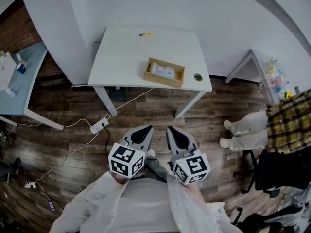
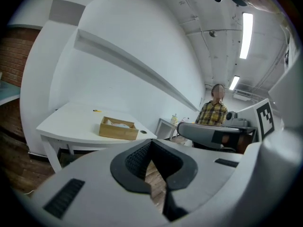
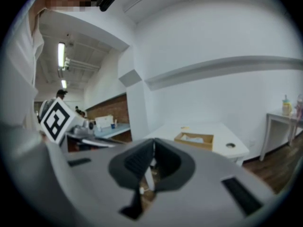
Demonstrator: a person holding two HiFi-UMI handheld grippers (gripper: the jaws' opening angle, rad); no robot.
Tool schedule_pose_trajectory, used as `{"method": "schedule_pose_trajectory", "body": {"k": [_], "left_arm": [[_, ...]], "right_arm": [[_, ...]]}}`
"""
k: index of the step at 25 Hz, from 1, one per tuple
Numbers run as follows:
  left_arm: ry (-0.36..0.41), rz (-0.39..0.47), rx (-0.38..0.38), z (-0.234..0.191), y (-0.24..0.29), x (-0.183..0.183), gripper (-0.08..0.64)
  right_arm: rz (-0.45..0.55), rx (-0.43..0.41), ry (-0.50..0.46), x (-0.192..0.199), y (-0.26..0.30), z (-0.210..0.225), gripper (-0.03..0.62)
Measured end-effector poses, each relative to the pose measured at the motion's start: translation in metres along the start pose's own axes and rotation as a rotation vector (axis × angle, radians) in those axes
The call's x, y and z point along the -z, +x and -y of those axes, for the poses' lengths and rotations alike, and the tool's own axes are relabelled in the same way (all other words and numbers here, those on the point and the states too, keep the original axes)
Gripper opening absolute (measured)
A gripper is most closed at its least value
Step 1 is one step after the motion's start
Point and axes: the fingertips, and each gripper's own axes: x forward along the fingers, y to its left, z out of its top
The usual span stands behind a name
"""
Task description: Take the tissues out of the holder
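A shallow wooden holder [image 1: 164, 73] stands on the white table [image 1: 121, 57], toward its right front, with a pack of tissues [image 1: 163, 70] lying in it. The holder also shows far ahead in the left gripper view [image 2: 118, 128] and in the right gripper view [image 3: 194, 140]. My left gripper [image 1: 144, 129] and right gripper [image 1: 175, 129] hang side by side over the wooden floor, well short of the table. They point toward it. Both have their jaws together with nothing between them [image 2: 151, 141] [image 3: 154, 141].
A small yellow item [image 1: 145, 34] lies at the table's far edge and a round black piece [image 1: 198, 76] at its right front corner. A power strip [image 1: 98, 125] with cables lies on the floor. A person in a plaid shirt [image 1: 286, 123] sits at the right. Side tables stand at the left [image 1: 22, 89] and right [image 1: 250, 59].
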Motion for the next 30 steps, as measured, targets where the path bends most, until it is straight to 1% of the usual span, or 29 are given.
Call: {"method": "schedule_pose_trajectory", "body": {"k": [6,10,12,15,19,22,25,30], "left_arm": [[-0.051,0.018,-0.021,-0.017,0.058,-0.021,0.015],[-0.05,0.031,-0.05,-0.028,0.086,-0.031,0.015],[-0.051,0.036,-0.068,-0.034,0.095,-0.036,0.015],[-0.055,0.019,-0.087,-0.04,0.102,-0.036,0.015],[-0.052,0.0,-0.091,-0.049,0.111,-0.037,0.015],[-0.051,-0.005,-0.101,-0.062,0.12,-0.041,0.015],[-0.046,0.007,-0.092,-0.079,0.134,-0.056,0.016],[-0.028,0.014,-0.085,-0.108,0.156,-0.079,0.016]], "right_arm": [[-0.004,-0.051,-0.021,-0.019,0.039,0.05,0.011],[-0.006,-0.091,-0.035,-0.026,0.056,0.069,0.011],[-0.017,-0.1,-0.027,-0.024,0.062,0.077,0.011],[-0.039,-0.109,-0.006,-0.018,0.067,0.086,0.011],[-0.056,-0.115,0.016,-0.012,0.078,0.097,0.011],[-0.055,-0.13,0.013,-0.015,0.09,0.1,0.011],[-0.045,-0.124,0.002,-0.023,0.107,0.112,0.011],[-0.043,-0.088,-0.002,-0.037,0.136,0.139,0.011]]}}
